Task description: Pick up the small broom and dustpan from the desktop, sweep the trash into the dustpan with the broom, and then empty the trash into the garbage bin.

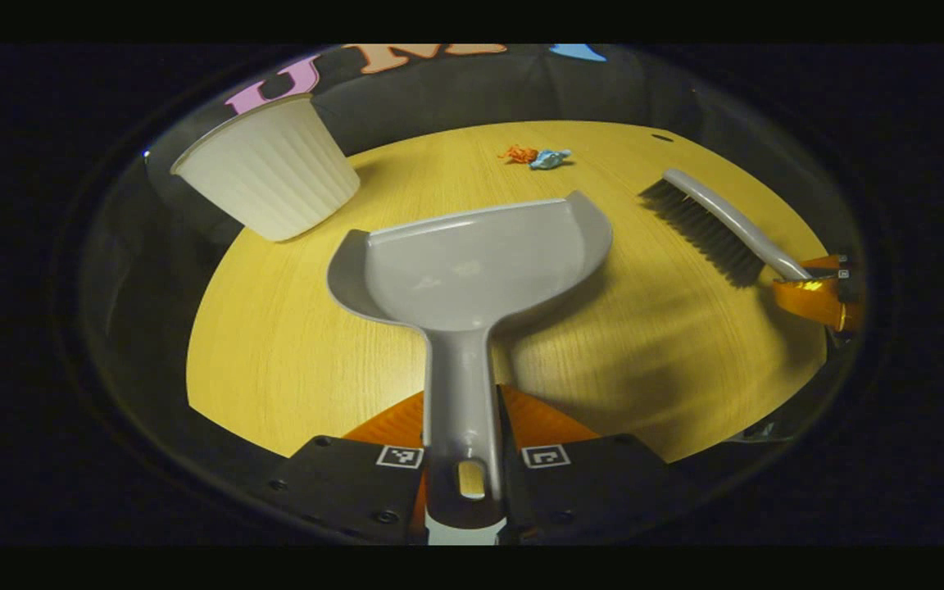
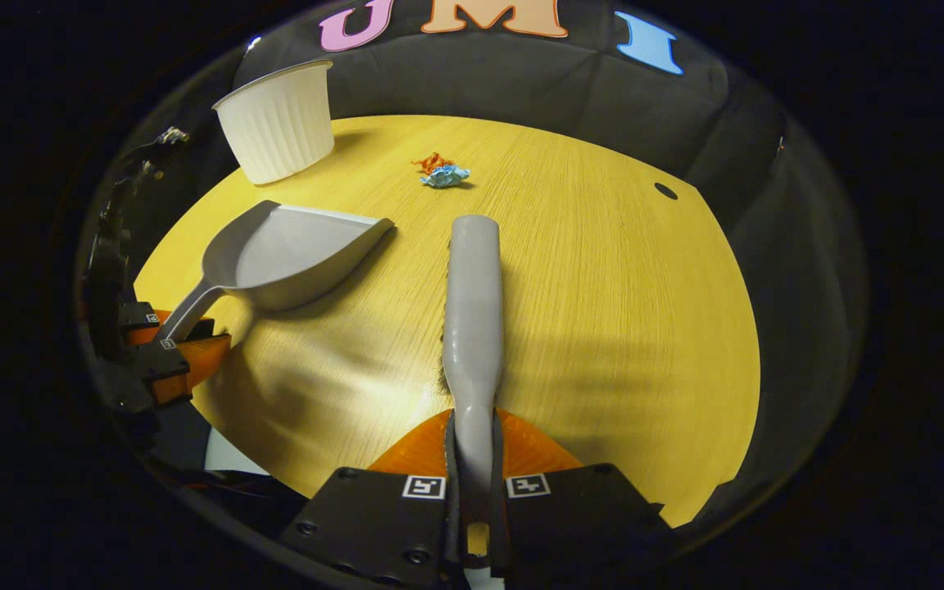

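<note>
My left gripper (image 1: 462,459) is shut on the handle of the grey dustpan (image 1: 472,262), which is held above the wooden desktop (image 1: 292,344) with its mouth facing away. My right gripper (image 2: 472,483) is shut on the handle of the grey broom (image 2: 474,295); the bristles point down, off the table. In the left gripper view the broom (image 1: 710,225) and right gripper (image 1: 816,291) appear at the right. In the right gripper view the dustpan (image 2: 292,254) and left gripper (image 2: 169,352) appear at the left. Crumpled orange and blue trash (image 1: 537,156) (image 2: 441,172) lies at the far side of the desk.
A white ribbed garbage bin (image 1: 271,168) (image 2: 279,123) stands at the far left corner of the desk. A small dark hole (image 2: 666,191) marks the desk's far right. Black cloth walls surround the table.
</note>
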The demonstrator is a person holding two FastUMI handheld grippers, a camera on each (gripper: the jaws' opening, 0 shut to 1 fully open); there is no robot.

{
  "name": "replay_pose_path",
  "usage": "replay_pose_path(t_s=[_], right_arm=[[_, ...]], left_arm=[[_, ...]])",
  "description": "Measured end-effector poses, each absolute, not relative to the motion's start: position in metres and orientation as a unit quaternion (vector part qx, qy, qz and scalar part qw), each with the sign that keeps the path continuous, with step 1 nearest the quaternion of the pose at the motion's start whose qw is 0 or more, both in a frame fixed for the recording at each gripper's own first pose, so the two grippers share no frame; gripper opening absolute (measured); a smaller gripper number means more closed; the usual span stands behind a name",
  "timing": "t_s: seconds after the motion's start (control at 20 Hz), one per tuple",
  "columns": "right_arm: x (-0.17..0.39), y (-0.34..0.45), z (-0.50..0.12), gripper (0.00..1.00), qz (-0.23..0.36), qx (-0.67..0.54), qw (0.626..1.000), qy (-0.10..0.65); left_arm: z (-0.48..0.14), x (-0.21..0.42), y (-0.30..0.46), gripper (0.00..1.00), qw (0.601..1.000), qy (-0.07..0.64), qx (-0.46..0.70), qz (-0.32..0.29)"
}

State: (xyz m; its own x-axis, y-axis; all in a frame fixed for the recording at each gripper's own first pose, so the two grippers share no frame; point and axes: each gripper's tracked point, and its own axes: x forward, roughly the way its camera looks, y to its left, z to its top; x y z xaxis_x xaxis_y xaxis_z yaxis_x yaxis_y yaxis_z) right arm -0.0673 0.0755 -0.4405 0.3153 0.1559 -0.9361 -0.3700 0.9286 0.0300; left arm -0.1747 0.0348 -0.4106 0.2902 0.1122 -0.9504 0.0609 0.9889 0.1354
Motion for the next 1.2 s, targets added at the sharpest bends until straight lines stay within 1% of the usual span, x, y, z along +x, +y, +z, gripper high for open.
replay_pose_path(t_s=[0.05,0.1,0.15,0.35,0.45,0.55,0.7,0.8,0.9,1.0,1.2], right_arm=[[-0.066,0.074,-0.435,0.08,0.164,-0.091,0.805,0.563],[-0.062,0.072,-0.43,0.08,0.162,-0.084,0.811,0.556],[-0.055,0.07,-0.426,0.04,0.161,-0.08,0.817,0.547],[-0.021,0.063,-0.425,0.05,0.154,-0.077,0.829,0.532],[0.01,0.057,-0.422,0.05,0.152,-0.089,0.837,0.518],[0.05,0.056,-0.418,0.04,0.151,-0.098,0.844,0.505],[0.111,0.053,-0.409,0.04,0.157,-0.13,0.848,0.489],[0.146,0.068,-0.413,0.04,0.17,-0.144,0.842,0.492],[0.167,0.087,-0.429,0.04,0.188,-0.163,0.829,0.501],[0.184,0.102,-0.439,0.04,0.209,-0.19,0.819,0.5],[0.198,0.125,-0.459,0.04,0.246,-0.243,0.786,0.513]], left_arm=[[-0.408,-0.171,0.034,0.28,0.801,0.594,0.07,0.012],[-0.406,-0.163,0.031,0.28,0.809,0.584,0.067,0.002],[-0.403,-0.158,0.031,0.27,0.812,0.58,0.069,-0.005],[-0.394,-0.127,0.033,0.27,0.827,0.554,0.093,-0.028],[-0.393,-0.119,0.032,0.26,0.825,0.554,0.103,-0.037],[-0.393,-0.11,0.031,0.27,0.823,0.556,0.109,-0.05],[-0.408,-0.098,0.03,0.27,0.815,0.562,0.123,-0.069],[-0.413,-0.093,0.03,0.27,0.809,0.566,0.135,-0.08],[-0.419,-0.089,0.027,0.26,0.807,0.567,0.14,-0.089],[-0.424,-0.088,0.025,0.27,0.803,0.571,0.138,-0.1],[-0.433,-0.097,0.028,0.27,0.788,0.588,0.148,-0.104]])
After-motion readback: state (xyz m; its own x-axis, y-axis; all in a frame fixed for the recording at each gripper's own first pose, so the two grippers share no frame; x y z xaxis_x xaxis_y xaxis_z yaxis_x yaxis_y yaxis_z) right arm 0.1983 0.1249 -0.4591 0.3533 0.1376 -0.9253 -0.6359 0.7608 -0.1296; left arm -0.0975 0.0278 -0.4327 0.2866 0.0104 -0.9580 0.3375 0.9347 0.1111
